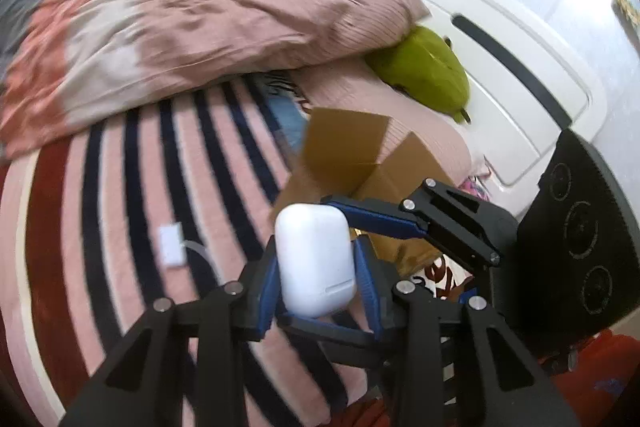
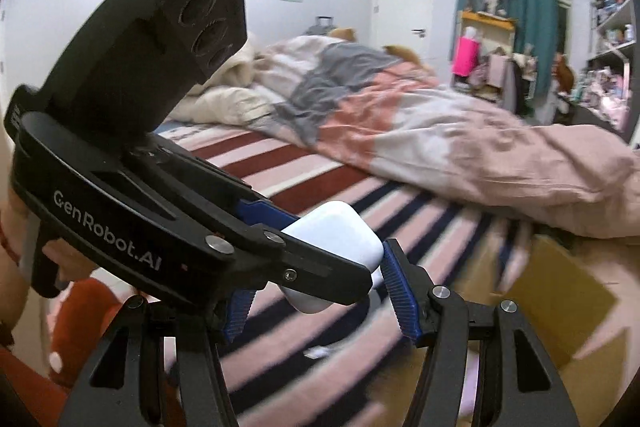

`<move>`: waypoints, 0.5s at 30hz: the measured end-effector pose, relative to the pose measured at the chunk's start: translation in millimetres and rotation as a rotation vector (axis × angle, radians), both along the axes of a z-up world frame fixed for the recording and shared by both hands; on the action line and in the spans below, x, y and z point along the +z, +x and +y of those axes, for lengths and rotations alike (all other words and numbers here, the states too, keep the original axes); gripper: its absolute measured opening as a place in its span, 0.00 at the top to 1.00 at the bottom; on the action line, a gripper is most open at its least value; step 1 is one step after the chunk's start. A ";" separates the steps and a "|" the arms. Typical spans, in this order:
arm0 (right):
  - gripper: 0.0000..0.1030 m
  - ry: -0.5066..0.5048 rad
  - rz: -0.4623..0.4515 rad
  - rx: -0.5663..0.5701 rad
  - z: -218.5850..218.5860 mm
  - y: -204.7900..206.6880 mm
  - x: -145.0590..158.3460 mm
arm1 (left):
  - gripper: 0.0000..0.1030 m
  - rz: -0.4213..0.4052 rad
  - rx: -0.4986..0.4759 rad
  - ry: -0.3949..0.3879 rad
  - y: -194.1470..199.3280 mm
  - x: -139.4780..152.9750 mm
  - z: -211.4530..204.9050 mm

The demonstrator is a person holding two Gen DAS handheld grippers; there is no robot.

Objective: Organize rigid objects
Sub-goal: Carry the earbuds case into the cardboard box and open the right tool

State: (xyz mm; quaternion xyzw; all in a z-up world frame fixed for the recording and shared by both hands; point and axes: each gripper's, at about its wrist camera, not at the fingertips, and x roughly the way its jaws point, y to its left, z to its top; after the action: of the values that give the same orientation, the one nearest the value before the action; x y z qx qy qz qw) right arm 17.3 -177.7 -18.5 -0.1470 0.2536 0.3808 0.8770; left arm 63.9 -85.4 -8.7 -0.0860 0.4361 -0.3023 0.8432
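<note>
Left wrist view: white charger (image 1: 172, 245) on the striped bedspread (image 1: 120, 187), my left gripper (image 1: 316, 267) clamping the earbud case (image 1: 316, 259), right gripper (image 2: 316, 297) spread around it (handover?), cardboard box (image 1: 360, 163) beyond — release slowly.

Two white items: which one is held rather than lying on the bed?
The rounded white case, clamped between the left gripper's blue fingers. The other, a small flat adapter with a cable, lies loose on the striped sheet.
</note>
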 end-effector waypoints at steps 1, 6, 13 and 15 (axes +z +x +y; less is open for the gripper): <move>0.46 -0.003 -0.002 -0.019 -10.2 1.9 2.3 | 0.69 -0.003 -0.024 0.013 5.3 2.8 -14.9; 0.46 0.001 0.039 -0.128 -59.4 15.7 7.5 | 0.69 0.025 -0.120 0.024 26.1 3.4 -69.1; 0.46 -0.019 0.176 -0.242 -104.1 37.6 -1.6 | 0.69 0.127 -0.217 0.049 48.9 -15.8 -120.0; 0.46 -0.026 0.218 -0.255 -110.1 42.3 -5.9 | 0.69 0.143 -0.228 0.061 50.3 -19.2 -126.5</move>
State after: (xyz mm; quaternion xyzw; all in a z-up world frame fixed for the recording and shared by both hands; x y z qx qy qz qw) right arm 59.6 -287.8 -24.4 -0.0825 0.3686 0.2767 0.8836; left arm 114.3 -211.9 -27.8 -0.0315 0.5109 -0.3761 0.7724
